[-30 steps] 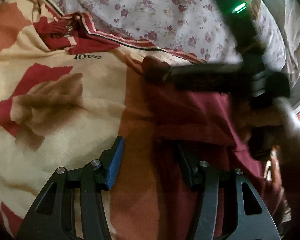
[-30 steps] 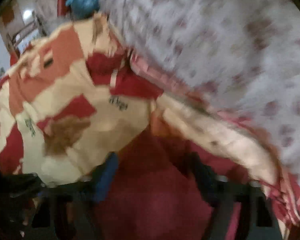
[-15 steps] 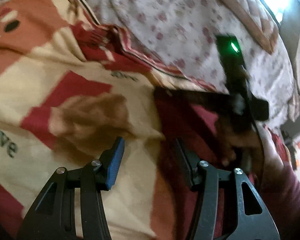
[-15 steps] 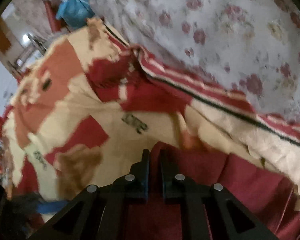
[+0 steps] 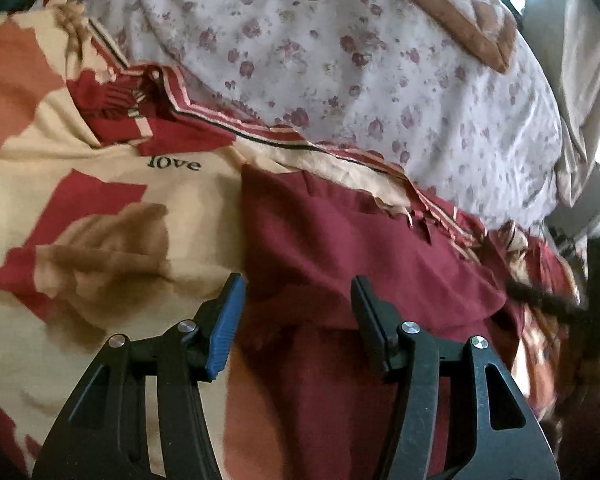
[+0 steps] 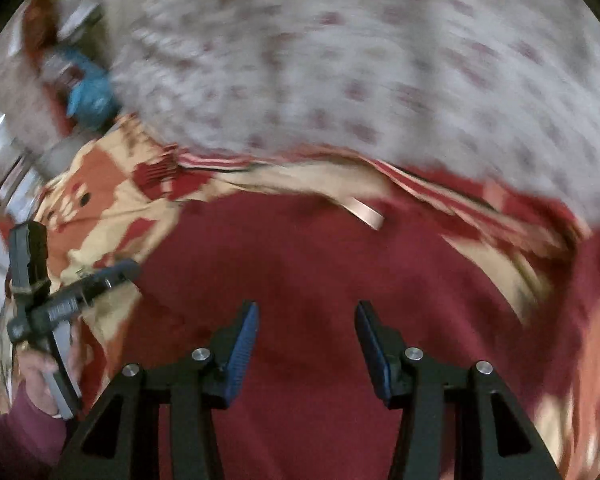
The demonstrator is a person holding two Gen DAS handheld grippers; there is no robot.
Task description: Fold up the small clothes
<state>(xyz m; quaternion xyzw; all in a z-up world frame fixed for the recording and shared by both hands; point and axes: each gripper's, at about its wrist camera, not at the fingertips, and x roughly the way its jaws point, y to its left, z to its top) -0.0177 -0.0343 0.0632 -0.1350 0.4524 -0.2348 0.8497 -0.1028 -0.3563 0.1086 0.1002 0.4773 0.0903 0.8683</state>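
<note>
A dark red garment (image 5: 340, 240) lies folded on a cream, red and orange patterned blanket (image 5: 100, 184); it fills the lower middle of the right wrist view (image 6: 320, 272). My left gripper (image 5: 296, 292) is open and empty just above the garment's left edge. My right gripper (image 6: 306, 320) is open and empty over the garment's middle. The right gripper shows blurred at the far right of the left wrist view (image 5: 548, 300). The left gripper shows at the left of the right wrist view (image 6: 100, 280).
A white floral bedsheet (image 5: 360, 64) covers the bed beyond the blanket. A brown quilted cushion (image 5: 476, 12) lies at the far right. A blue bundle (image 6: 88, 96) sits beyond the blanket's left corner. A striped blanket hem (image 5: 260, 128) runs behind the garment.
My right gripper was shut on the garment's edge half a second ago; it has opened, let go and drawn back to the right. The garment now lies flat.
</note>
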